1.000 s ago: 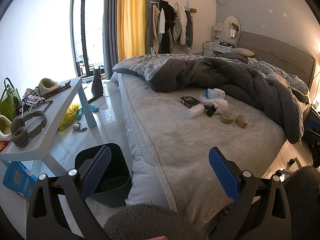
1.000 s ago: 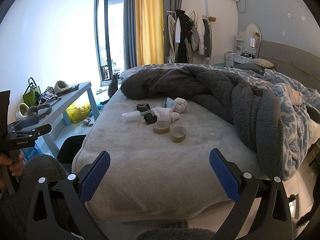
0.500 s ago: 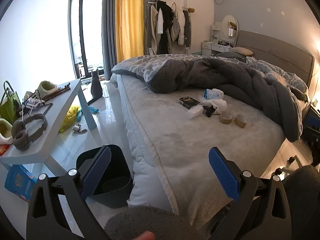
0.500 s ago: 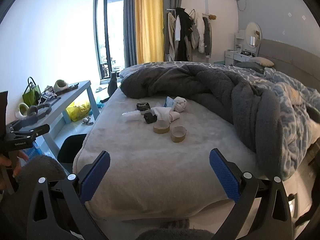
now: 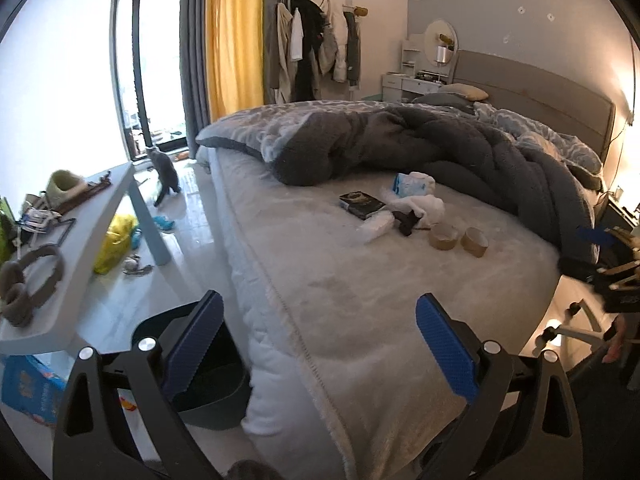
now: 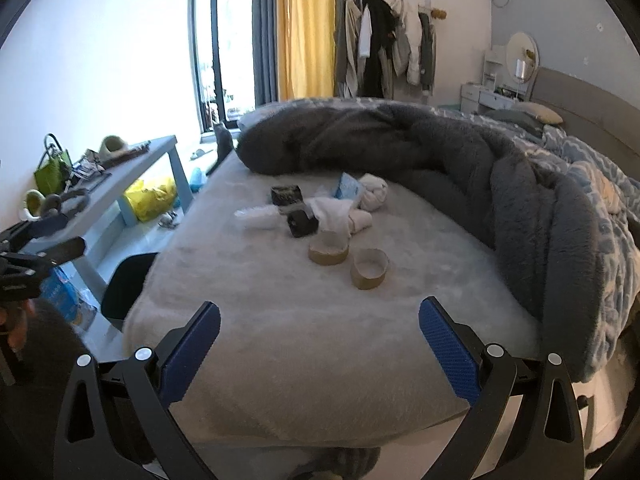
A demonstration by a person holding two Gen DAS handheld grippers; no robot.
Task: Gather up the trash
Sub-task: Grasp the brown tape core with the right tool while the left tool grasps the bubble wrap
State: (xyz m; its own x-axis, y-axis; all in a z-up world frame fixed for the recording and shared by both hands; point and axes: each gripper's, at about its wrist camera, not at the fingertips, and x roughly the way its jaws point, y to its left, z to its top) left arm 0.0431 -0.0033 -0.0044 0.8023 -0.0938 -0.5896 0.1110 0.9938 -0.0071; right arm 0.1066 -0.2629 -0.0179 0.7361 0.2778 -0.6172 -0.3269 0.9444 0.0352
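1. Trash: a small cluster on the bed point(image 6: 280, 344), mid-surface, just short of the rolled duvet point(image 6: 460, 160). Nearest the foot edge are two tape cores point(image 6: 370, 268), side by side and apart from each other. Behind them: white tissue point(image 6: 334, 216), a black lump point(image 6: 301, 223), a clear wrapper point(image 6: 256, 213), a dark box point(image 6: 286, 194), a blue pack point(image 6: 347, 188).
2. Bin point(image 5: 208, 376): on the floor, tight against the bed's left side near the foot corner; dark, open top.
3. Right gripper point(image 6: 319, 340): jaws spread wide, empty, hovering over the foot edge and aimed at the cluster. Left gripper point(image 5: 316, 340): jaws likewise released, nothing held, over the foot-left corner with the bin below its left finger.
4. Step in hand (judgement): reach to the first item. Nothing collected yet as far as the bin's visible interior shows.
5. Suggested approach: take the nearer core first; straddle its wall, one finger inside, one outside, since it may crush or roll if squeezed across. The plush cover is soft, so press down little.
6. Tissue and wrapper are light and limp; pinch low, from above.
7. Room: the bed between foot edge and cluster is bare. Duvet closes off the right and far sides.
8. Path to bin: back over the left edge. The worktop point(image 5: 100, 240) stands just beyond the bin, so the gap is narrow. A cat point(image 5: 164, 172) is on the floor well beyond.
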